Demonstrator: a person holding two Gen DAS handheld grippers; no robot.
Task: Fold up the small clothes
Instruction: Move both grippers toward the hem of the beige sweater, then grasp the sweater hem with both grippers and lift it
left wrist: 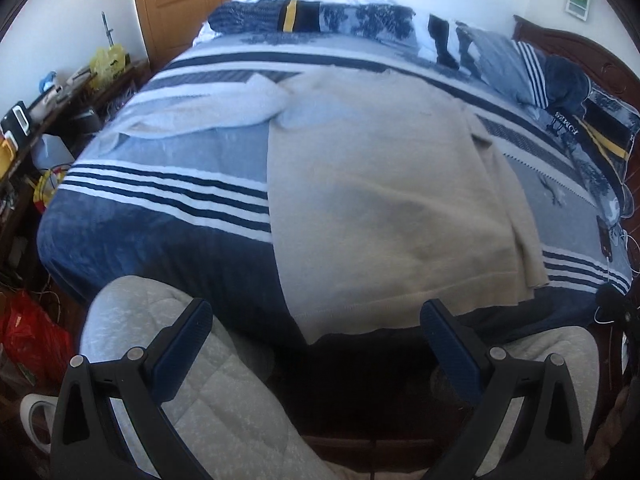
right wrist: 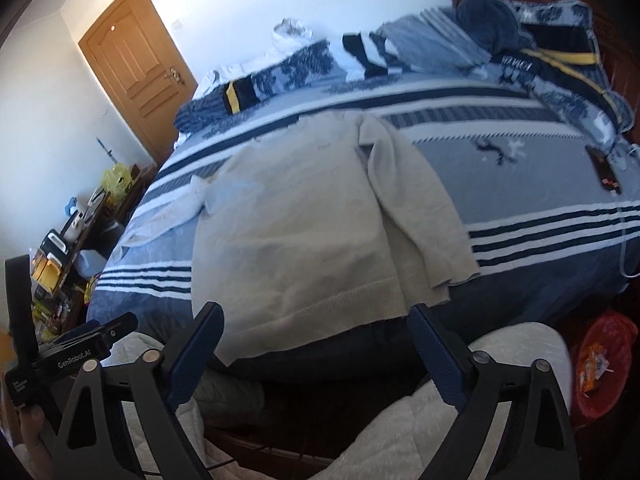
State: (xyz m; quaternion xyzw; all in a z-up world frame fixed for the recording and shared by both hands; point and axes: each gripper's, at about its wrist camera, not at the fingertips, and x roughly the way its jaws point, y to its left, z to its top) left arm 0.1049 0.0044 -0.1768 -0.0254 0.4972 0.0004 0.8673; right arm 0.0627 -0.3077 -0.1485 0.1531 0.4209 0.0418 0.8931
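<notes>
A beige knit sweater (left wrist: pixel 380 200) lies flat on the blue-and-white striped bed (left wrist: pixel 160 208), hem toward me at the near edge. Its left sleeve (left wrist: pixel 192 112) stretches out to the left; its right sleeve (left wrist: pixel 508 208) lies folded down along the body. It also shows in the right wrist view (right wrist: pixel 296 232), with the right sleeve (right wrist: pixel 416 208) lying down its side. My left gripper (left wrist: pixel 316 312) is open and empty, held just short of the hem. My right gripper (right wrist: pixel 316 316) is open and empty, also just before the hem. The left gripper (right wrist: pixel 80 344) shows at the lower left of the right wrist view.
Pillows and folded bedding (left wrist: pixel 360 20) line the far side of the bed. A phone on a cable (right wrist: pixel 604 168) lies on the bed's right. A cluttered side table (left wrist: pixel 48 96) stands left, near a wooden door (right wrist: pixel 136 68). Red bags (right wrist: pixel 604 364) sit on the floor. My grey-trousered knees (left wrist: pixel 192 360) are below.
</notes>
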